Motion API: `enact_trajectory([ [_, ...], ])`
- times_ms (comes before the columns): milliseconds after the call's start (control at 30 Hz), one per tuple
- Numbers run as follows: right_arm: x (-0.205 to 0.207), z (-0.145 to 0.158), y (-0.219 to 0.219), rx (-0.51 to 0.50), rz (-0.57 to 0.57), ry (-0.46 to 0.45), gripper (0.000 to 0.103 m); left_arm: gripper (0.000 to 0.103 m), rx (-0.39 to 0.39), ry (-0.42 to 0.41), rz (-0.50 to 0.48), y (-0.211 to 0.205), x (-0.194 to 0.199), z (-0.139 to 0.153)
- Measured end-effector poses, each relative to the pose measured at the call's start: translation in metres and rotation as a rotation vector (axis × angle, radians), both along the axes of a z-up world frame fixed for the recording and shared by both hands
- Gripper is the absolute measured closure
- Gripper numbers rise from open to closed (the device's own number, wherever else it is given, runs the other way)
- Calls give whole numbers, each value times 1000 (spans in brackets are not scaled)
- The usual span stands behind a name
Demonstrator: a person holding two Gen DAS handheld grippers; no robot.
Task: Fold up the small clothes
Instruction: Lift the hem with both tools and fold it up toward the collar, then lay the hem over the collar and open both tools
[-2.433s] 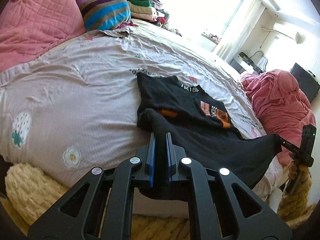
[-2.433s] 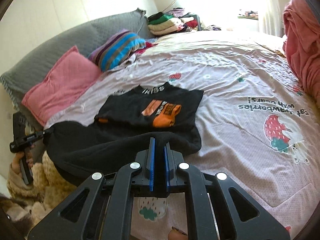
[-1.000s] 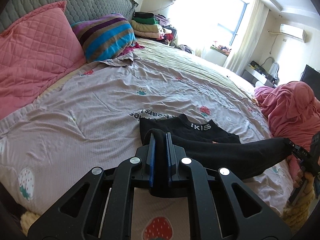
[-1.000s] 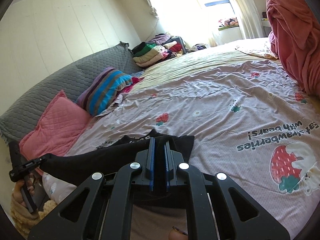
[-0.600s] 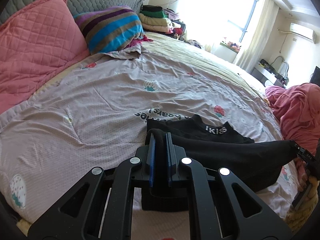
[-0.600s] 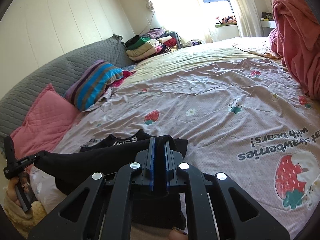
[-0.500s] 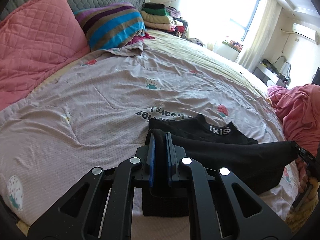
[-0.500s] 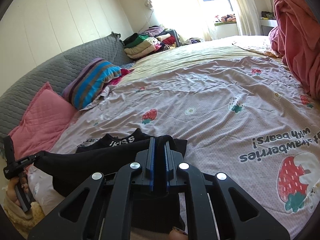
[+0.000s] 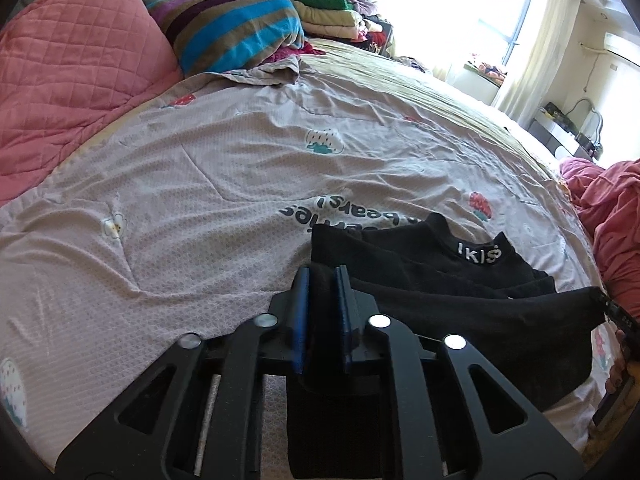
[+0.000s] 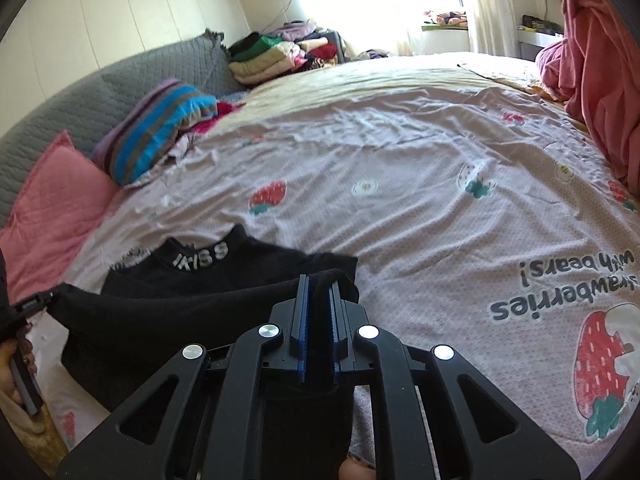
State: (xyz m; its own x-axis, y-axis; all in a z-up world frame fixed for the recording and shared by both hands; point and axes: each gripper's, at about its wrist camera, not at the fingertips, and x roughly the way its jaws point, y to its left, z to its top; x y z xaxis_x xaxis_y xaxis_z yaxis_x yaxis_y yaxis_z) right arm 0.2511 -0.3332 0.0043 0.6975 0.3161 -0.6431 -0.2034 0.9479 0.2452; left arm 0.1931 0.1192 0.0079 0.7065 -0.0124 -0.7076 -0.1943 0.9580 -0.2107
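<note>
A small black shirt (image 9: 448, 280) with white collar lettering lies on the mauve strawberry-print bed cover (image 9: 200, 200). My left gripper (image 9: 322, 280) is shut on the left corner of its hem. My right gripper (image 10: 318, 286) is shut on the other corner, and its tip (image 9: 614, 312) shows at the right edge of the left wrist view. The hem hangs taut between the grippers, folded up over the shirt (image 10: 224, 284) just short of the collar. The orange chest print is hidden under the fold.
A pink quilted pillow (image 9: 68, 64) and a striped pillow (image 9: 232, 28) lie at the grey headboard (image 10: 92, 96). Folded clothes (image 10: 276, 56) are stacked behind them. A heaped pink blanket (image 10: 600, 60) lies at the far right. The bed edge runs beneath the grippers.
Both grippers have carried the hem up and forward over the shirt toward the collar. The orange print is now covered. The hem has come lower and closer to the collar.
</note>
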Motion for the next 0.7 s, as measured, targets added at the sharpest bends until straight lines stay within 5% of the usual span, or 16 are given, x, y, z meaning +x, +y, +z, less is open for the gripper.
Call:
enact_trajectory([
  [200, -17, 3, -7, -16, -41, -48, 66, 71, 25, -34, 6, 2, -20, 11],
  [467, -67, 19, 9, -90, 95, -104, 66, 72, 48, -84, -57, -22, -58, 23],
  [700, -76, -15, 46, -185, 204, 37, 78, 81, 87, 39, -152, -62, -47, -22],
])
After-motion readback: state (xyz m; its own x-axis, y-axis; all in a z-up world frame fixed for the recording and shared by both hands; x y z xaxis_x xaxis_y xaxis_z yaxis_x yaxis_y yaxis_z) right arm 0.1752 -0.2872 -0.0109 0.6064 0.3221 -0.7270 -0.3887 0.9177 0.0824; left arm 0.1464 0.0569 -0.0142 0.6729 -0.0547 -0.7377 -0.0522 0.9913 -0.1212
